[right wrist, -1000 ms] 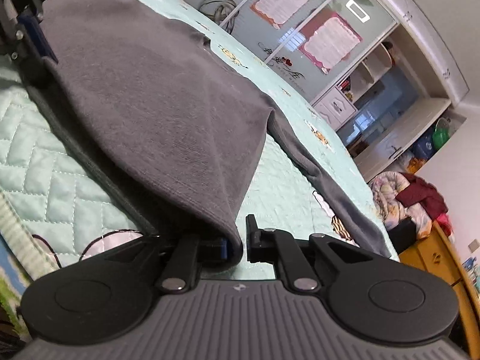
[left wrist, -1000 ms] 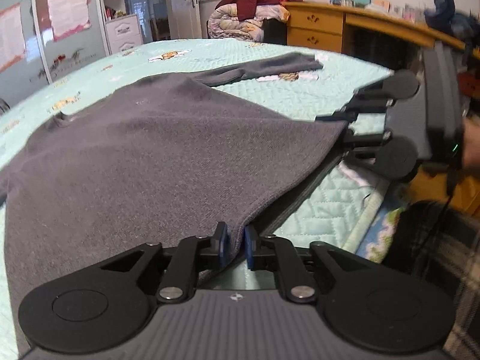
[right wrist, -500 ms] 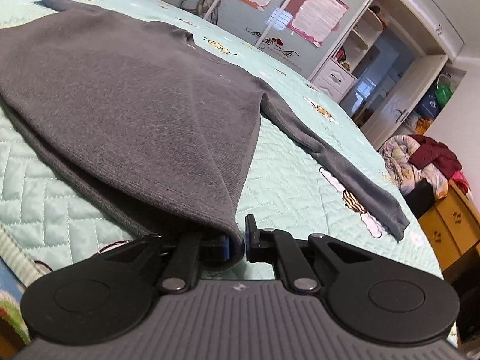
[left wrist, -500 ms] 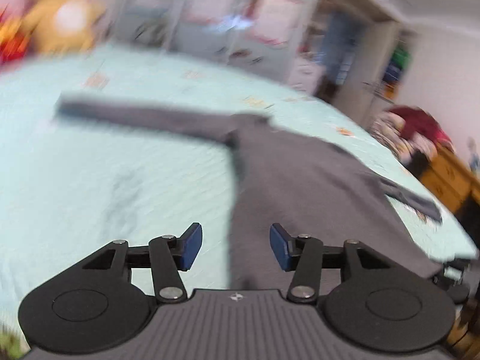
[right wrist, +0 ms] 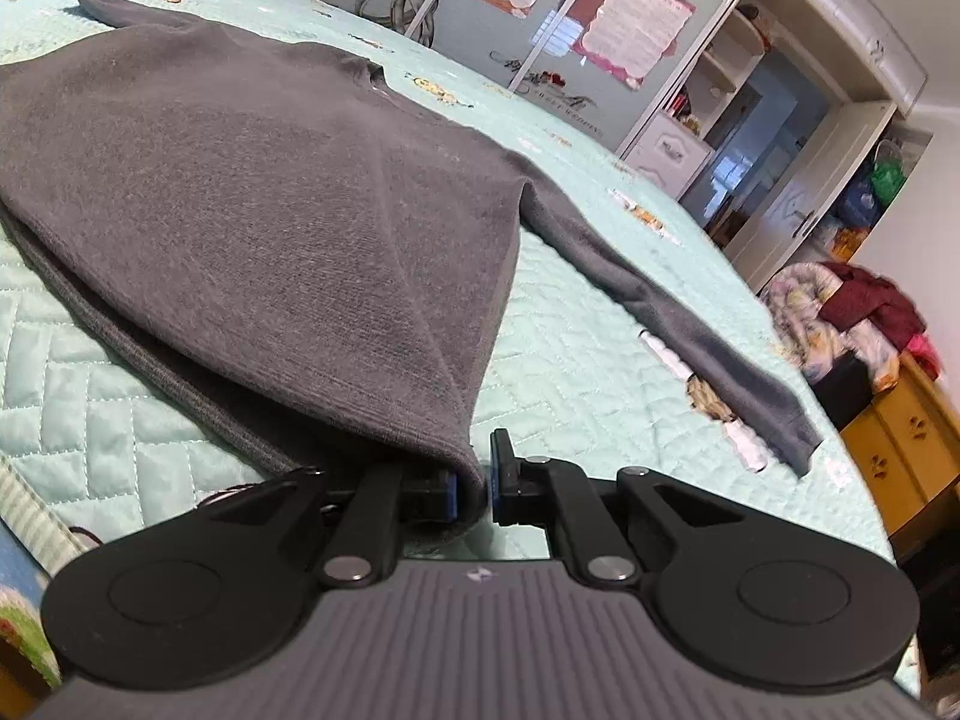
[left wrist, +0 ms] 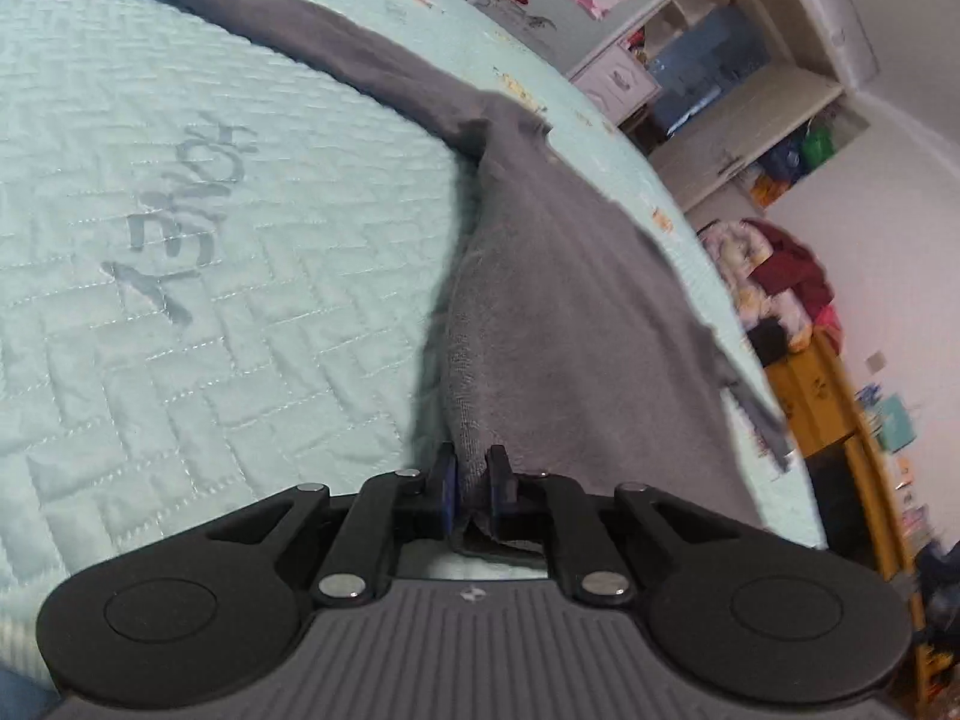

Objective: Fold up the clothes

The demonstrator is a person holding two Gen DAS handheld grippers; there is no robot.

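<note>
while a grey sweater (right wrist: 252,192) lies spread on a bed (left wrist: 180,252) with a pale green quilted cover, both grippers grasp it at the near edge. the left gripper (left wrist: 471,483) has just been closing, and its blue-padded fingers (left wrist: 445,489) now pinch a raised fold of the sweater's side, one sleeve stretching away ahead and to the left of them. the right gripper (right wrist: 474,483) is clamped on a corner of the hem, the other sleeve running off to the right of its fingers (right wrist: 499,474). beyond the fingers stand a wardrobe (right wrist: 600,60) and a wooden dresser (right wrist: 906,438).
</note>
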